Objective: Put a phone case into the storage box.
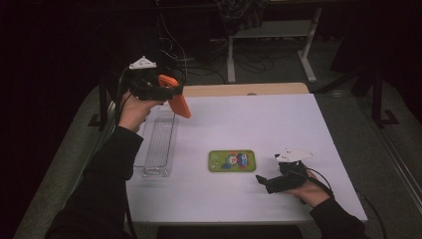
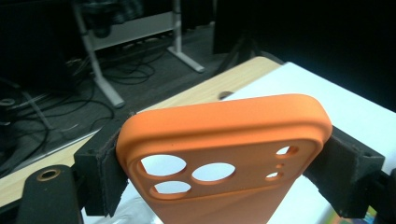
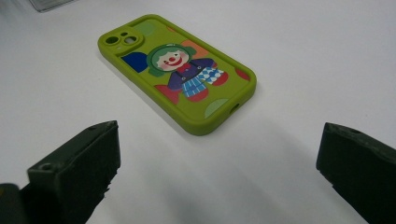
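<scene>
Orange silicone, the phone case (image 2: 224,140) sits clamped between the left gripper (image 1: 166,90)'s jaws, held by its two long edges near the camera-cutout end, lifted above the table (image 1: 278,119) and tilted, with its lower end hanging over the far end of the clear plastic tray (image 1: 158,142). The tray lies lengthwise along the table's left edge and looks empty. The step in hand appears to be setting this case down into the tray, so the hand would do well to bring the case more level and line its long side up with the tray's long side before lowering, then ease it in until it rests on the bottom and only then let the jaws part; the soft case may bend under the squeeze, so a slow release would keep it from springing sideways against the tray's wall. Farther out, a green phone case (image 3: 180,72) printed with a clown lies flat near the middle of the table. The right gripper (image 1: 278,180) rests low just to its right, jaws spread wide and pointed at it, holding nothing, well placed to take that case by its long edges next.
</scene>
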A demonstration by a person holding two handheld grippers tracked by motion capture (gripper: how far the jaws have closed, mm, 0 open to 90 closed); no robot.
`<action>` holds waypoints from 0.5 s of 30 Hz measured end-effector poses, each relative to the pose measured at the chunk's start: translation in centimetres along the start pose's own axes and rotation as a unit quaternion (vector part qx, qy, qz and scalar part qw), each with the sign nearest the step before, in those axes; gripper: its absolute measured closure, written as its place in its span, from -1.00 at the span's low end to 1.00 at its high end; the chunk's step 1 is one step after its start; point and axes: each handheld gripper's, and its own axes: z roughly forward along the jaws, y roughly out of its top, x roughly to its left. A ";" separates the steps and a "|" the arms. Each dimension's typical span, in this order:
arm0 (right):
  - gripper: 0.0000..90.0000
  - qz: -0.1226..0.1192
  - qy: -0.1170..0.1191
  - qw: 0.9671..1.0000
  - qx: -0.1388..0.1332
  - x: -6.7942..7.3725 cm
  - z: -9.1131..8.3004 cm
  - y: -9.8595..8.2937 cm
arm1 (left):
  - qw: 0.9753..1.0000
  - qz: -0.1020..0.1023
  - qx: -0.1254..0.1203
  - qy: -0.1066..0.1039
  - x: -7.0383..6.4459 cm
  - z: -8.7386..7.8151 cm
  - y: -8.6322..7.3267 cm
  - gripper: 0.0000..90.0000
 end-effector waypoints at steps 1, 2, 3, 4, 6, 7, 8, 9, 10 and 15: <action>-1.00 0.001 0.000 1.000 0.000 0.0 0.0 0.0 | 1.000 -0.006 0.001 0.006 0.6 0.1 -0.1 -0.65; -1.00 0.002 0.000 1.000 0.000 0.0 0.0 0.0 | 1.000 -0.009 0.003 0.012 1.1 0.2 -0.1 -0.65; -1.00 0.003 -0.001 1.000 0.001 0.0 0.0 0.0 | 1.000 -0.012 0.007 0.019 1.7 0.3 -0.1 -0.65; -1.00 0.002 -0.001 1.000 0.003 -0.1 0.0 -0.1 | 1.000 -0.015 0.007 0.026 2.2 0.4 -0.2 -0.65; -1.00 0.005 0.001 1.000 0.005 -0.1 0.0 -0.1 | 0.999 -0.020 0.015 0.042 3.3 0.7 -0.3 -0.65; -1.00 0.005 0.001 1.000 0.005 -0.1 0.0 -0.1 | 0.998 -0.029 0.018 0.051 4.1 0.8 -0.5 -0.66; -1.00 0.006 0.001 1.000 0.004 -0.1 -0.1 -0.1 | 0.998 -0.032 0.022 0.057 4.4 0.9 -0.6 -0.66; -1.00 0.002 0.000 1.000 0.001 -0.2 -0.1 -0.1 | 0.997 -0.035 0.023 0.059 4.8 1.1 -0.7 -0.66; -1.00 0.002 0.000 1.000 0.001 -0.2 -0.1 -0.1 | 0.997 -0.041 0.027 0.063 5.1 1.2 -0.9 -0.66; -1.00 0.003 0.000 1.000 0.000 -0.2 -0.1 -0.1 | 0.993 -0.046 0.061 0.090 6.5 2.2 -1.8 -0.66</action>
